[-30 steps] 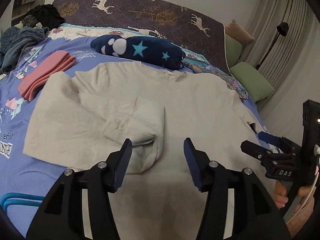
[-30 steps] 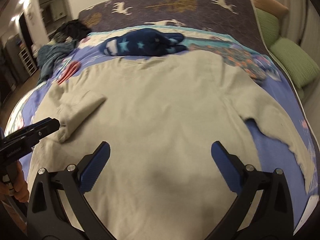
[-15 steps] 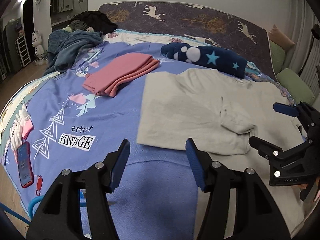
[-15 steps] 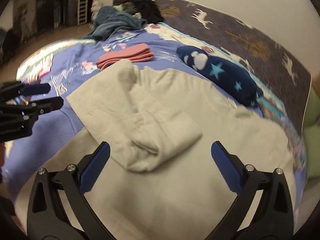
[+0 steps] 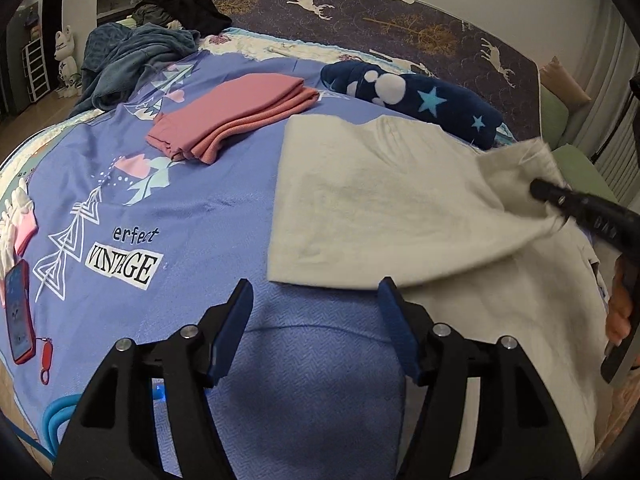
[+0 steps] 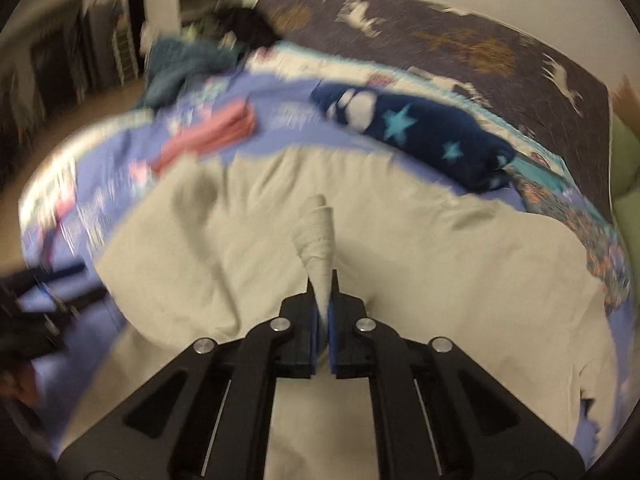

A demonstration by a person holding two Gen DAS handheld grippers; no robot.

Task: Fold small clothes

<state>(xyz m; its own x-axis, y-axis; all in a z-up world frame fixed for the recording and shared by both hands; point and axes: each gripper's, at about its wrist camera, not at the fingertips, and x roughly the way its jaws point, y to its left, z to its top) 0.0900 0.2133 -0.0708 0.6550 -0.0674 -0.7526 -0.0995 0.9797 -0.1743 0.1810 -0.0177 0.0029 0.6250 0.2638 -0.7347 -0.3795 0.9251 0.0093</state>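
A beige sweater (image 5: 380, 200) lies spread on the blue bedspread (image 5: 160, 208). My right gripper (image 6: 323, 284) is shut on the folded-in sleeve (image 6: 318, 232), which stands up bunched from its jaws above the sweater body (image 6: 440, 260). In the left wrist view that gripper (image 5: 538, 188) holds the sleeve (image 5: 516, 168) lifted at the right. My left gripper (image 5: 315, 296) hovers over bare bedspread just in front of the sweater's near left corner. Its jaws are opening and nothing is between them.
Folded pink clothes (image 5: 236, 116) and a navy star-patterned blanket (image 5: 420, 104) lie beyond the sweater. A red phone (image 5: 18, 312) sits at the bed's left edge, a grey-blue blanket heap (image 5: 132, 60) far left, and green pillows (image 5: 580, 168) to the right.
My right gripper went from wide open to shut on the sleeve and raised it. My left gripper swung left off the sweater to the bedspread, and its jaws widened a little.
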